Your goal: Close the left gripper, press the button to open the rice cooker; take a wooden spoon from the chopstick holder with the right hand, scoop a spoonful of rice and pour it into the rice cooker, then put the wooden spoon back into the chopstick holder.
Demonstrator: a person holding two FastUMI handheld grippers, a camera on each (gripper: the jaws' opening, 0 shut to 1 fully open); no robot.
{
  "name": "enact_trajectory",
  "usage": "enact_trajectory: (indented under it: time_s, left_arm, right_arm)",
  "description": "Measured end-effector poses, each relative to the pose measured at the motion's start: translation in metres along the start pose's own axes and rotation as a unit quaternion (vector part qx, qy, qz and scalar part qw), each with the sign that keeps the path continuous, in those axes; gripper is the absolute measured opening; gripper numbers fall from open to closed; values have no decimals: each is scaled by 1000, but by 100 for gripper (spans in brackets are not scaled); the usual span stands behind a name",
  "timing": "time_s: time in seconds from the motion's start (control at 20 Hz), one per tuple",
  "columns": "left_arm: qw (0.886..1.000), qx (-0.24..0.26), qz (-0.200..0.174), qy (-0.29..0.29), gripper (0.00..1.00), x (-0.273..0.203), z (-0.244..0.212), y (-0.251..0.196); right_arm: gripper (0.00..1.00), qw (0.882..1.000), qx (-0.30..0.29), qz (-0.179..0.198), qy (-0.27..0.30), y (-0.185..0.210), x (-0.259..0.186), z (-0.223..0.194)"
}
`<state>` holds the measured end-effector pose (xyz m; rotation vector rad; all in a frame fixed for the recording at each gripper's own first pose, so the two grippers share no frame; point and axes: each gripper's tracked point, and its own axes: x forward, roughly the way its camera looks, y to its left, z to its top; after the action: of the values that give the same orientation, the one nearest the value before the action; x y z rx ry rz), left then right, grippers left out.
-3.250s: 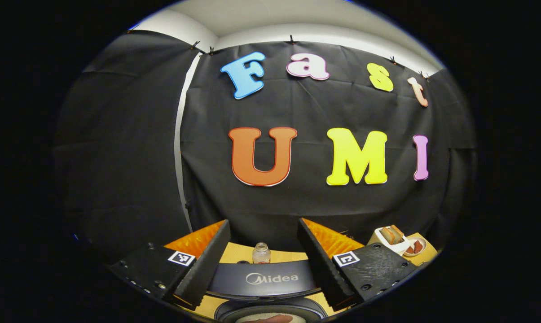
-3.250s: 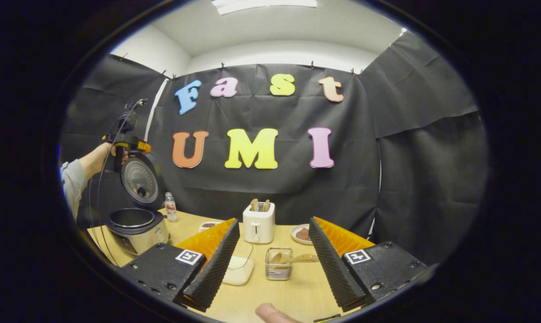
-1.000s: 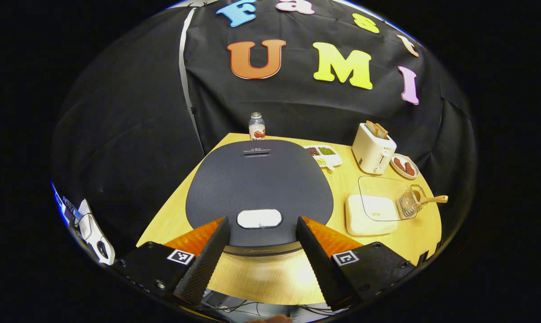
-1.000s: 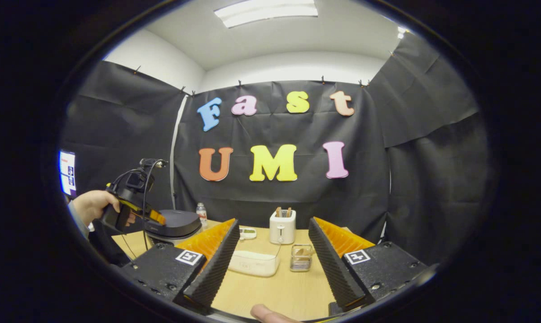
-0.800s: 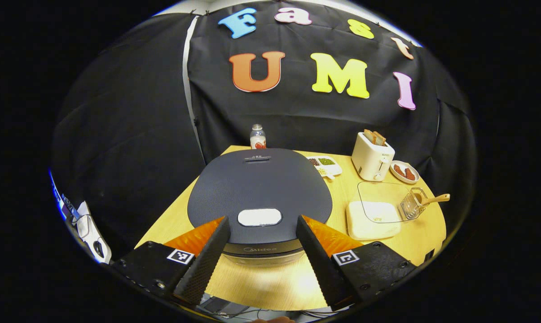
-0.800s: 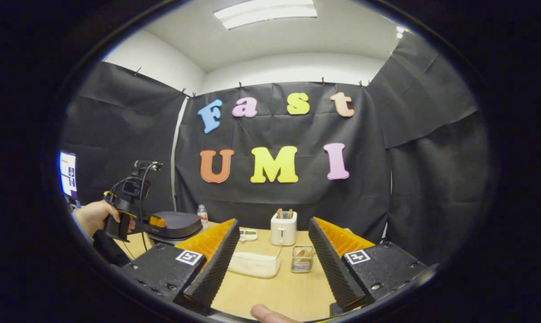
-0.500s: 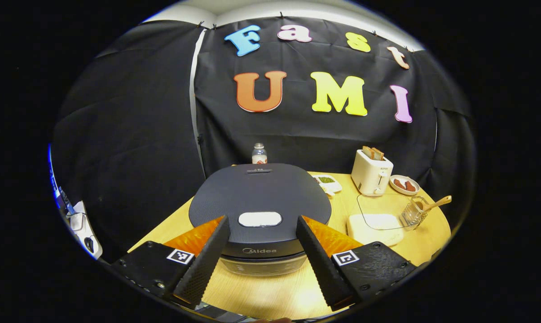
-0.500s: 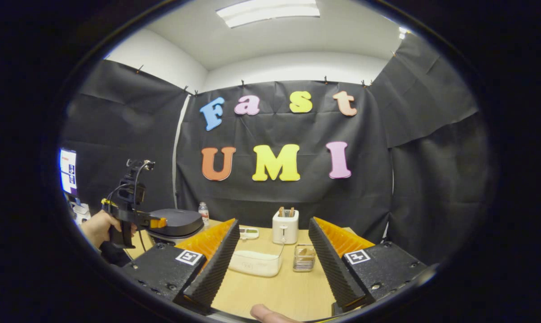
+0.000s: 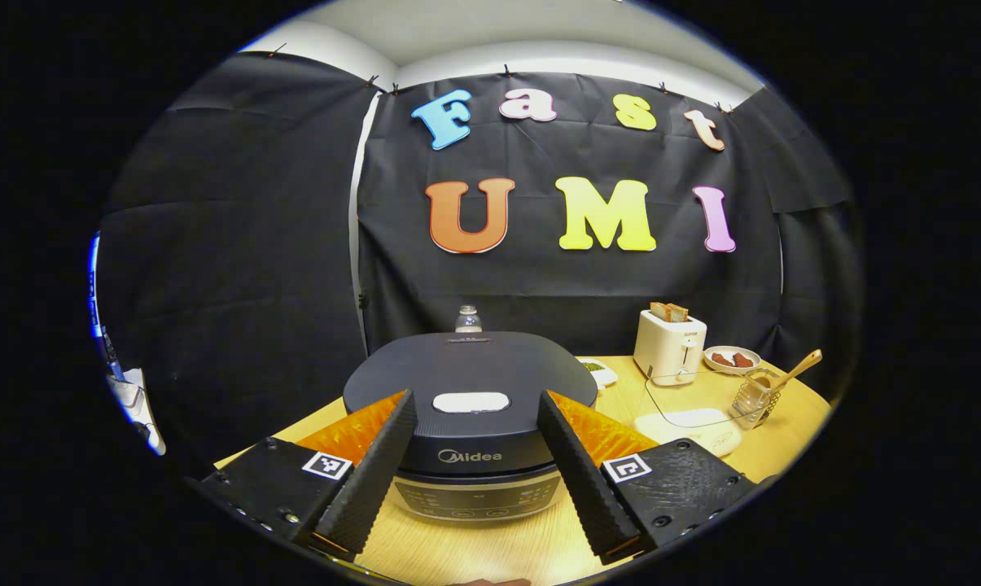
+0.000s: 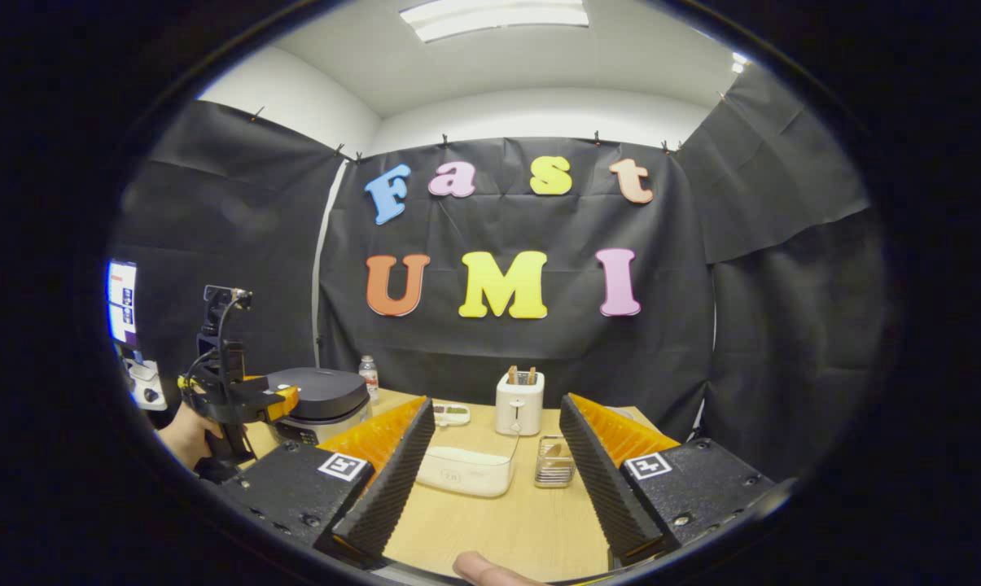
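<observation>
hovering my left tongs [image 9: 471, 456] spread before the lidded rice cooker [image 9: 470, 382] to line up its button [image 9: 470, 402], right tongs [image 10: 494, 468] spread facing the chopstick holder [image 10: 552, 471].

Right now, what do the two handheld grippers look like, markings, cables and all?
Each gripper has two wedge-shaped fingers with ribbed inner faces, on flat blocks bearing a square black-and-white tag. In the right gripper view, the left gripper shows a dark pistol-grip body with yellow-orange trim, a black cable looping to a small unit on top, and a hand around its handle.
</observation>
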<state>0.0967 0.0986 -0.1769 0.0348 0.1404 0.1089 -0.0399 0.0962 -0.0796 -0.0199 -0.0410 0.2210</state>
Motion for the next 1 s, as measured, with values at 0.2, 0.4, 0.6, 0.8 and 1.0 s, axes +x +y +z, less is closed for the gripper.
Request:
enact_trajectory:
  time_s: [0.2,0.4,0.6,0.8,1.0]
  left_arm:
    - [1000,-2,0,-8,96,-1,-7,0]
    - [1000,16,16,5,95,-4,-6,2]
    - [1000,11,12,4,94,-20,20,-5]
    - [1000,4,-11,-9,93,-38,52,-20]
    - [999,-13,-34,-16,93,-62,83,-34]
  right_arm:
    - [99,1000,-4,5,0,6,-1,0]
    - [96,1000,-6,-2,-1,2,0,2]
    - [100,1000,1,-12,4,-6,3,1]
    - [96,1000,2,-25,4,-16,2,4]
    - [100,999,7,-37,1,-27,0,9]
